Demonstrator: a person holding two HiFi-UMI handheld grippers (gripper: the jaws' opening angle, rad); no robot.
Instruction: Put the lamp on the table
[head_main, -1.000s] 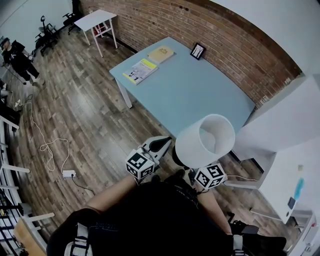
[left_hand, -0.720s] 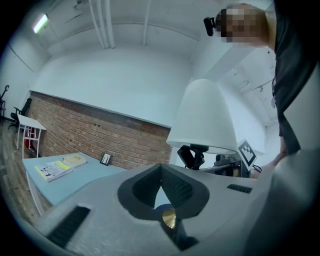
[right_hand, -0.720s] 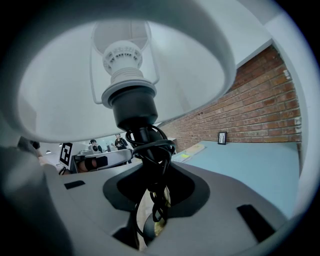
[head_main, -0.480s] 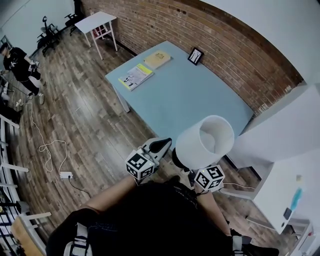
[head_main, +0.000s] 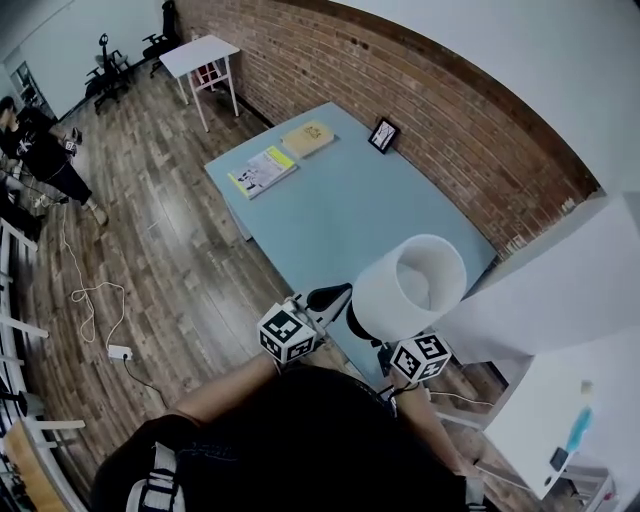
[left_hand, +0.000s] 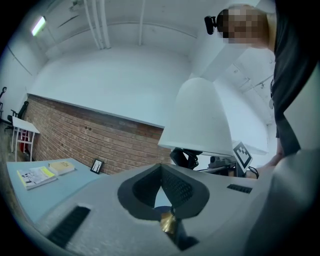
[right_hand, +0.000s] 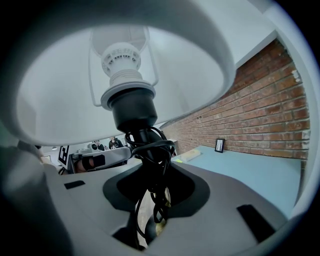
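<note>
grey left gripper (left_hand: 162, 187): jaws together on nothing, just left of the lamp's stem.
lamp (head_main: 410, 285): upright, long axis vertical, the shade's open top facing the head camera; carried over the near edge of the blue table (head_main: 340, 200).
right gripper (right_hand: 150, 195): clamped on the lamp's black stem below the shade, cord wound round the stem.
head view: the shade covers the stem and the right jaws.
right gripper view: white bulb socket (right_hand: 122, 65) inside the shade.

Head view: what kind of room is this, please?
Probably an office or studio room: a brick wall, a wood floor, a light blue table with books on it, and office chairs by a white table in the far corner.
</note>
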